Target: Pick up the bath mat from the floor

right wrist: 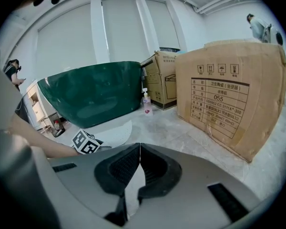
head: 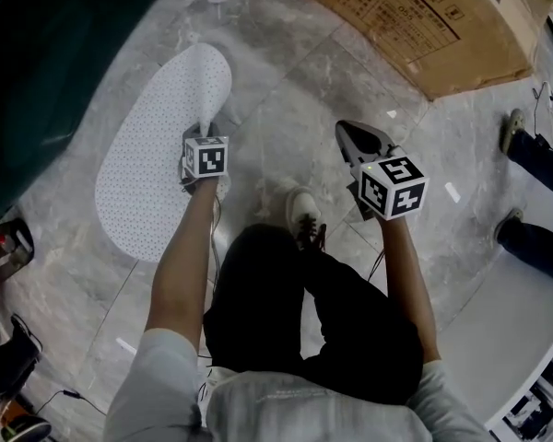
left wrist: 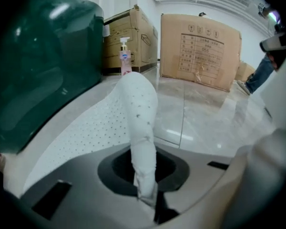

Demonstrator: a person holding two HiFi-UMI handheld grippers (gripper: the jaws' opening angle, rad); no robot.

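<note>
The white perforated oval bath mat (head: 152,155) lies on the grey marble floor beside the tub. Its right edge is pinched up into a fold (left wrist: 140,123) that runs straight into my left gripper (head: 205,129), which is shut on it; the left gripper view shows the jaws clamped on the fold (left wrist: 145,190). The rest of the mat (left wrist: 81,132) stays flat on the floor. My right gripper (head: 344,127) hangs over bare floor to the right of the mat, and in its own view the jaws (right wrist: 139,147) meet with nothing between them. A corner of the mat (right wrist: 112,130) shows there too.
A dark green bathtub (head: 46,53) stands along the left, close to the mat. A large cardboard box (head: 424,17) sits at the back right, with a pump bottle (left wrist: 126,56) by the tub's far end. Another person's legs (head: 535,155) are at the right; my shoe (head: 302,212) is between the grippers.
</note>
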